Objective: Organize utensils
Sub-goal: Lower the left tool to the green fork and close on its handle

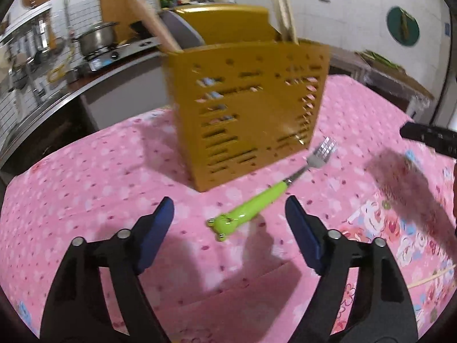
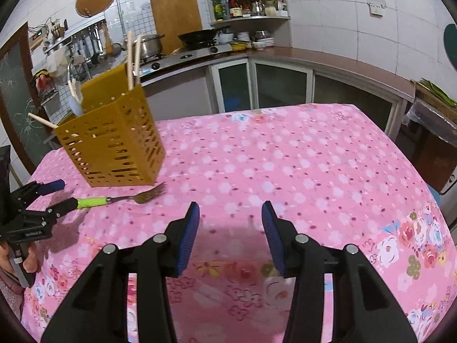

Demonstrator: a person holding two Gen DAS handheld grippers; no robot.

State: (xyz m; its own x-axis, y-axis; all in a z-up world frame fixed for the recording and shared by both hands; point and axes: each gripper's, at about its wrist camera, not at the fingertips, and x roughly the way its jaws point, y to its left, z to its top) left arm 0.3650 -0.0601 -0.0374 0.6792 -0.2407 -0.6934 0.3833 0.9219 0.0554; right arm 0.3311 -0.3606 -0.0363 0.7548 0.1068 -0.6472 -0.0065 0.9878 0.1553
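- The fork (image 1: 265, 197) lies flat on the pink flowered cloth of the table (image 1: 85, 171), just in front of the holder (image 1: 245, 108), tines toward the holder's near corner and green handle toward the left claw (image 1: 230, 223). It looks like the one utensil not yet stowed.
- The holder stands upright near the table's far edge. Chopsticks (image 1: 282, 14) and a wooden handle (image 1: 145, 14) stick up out of it, so upright storage seems to be the goal.
- The left claw is open, its blue pads (image 1: 162, 228) set on either side of the handle's frog-shaped end without touching it. That placement suits a grasp on the handle, the thickest part.
- In the right wrist view the left claw (image 2: 61, 193) sits at the handle, with a hand (image 2: 28, 257) on its grip.
- The right claw (image 2: 230, 220) is partly open and empty, over bare cloth well apart from the fork (image 2: 125, 198) and holder (image 2: 114, 143), seemingly staying out of the way.
- Writing: small white lettering on the left claw's body is too small to read. A poster and switch on the wall tiles show nothing legible.
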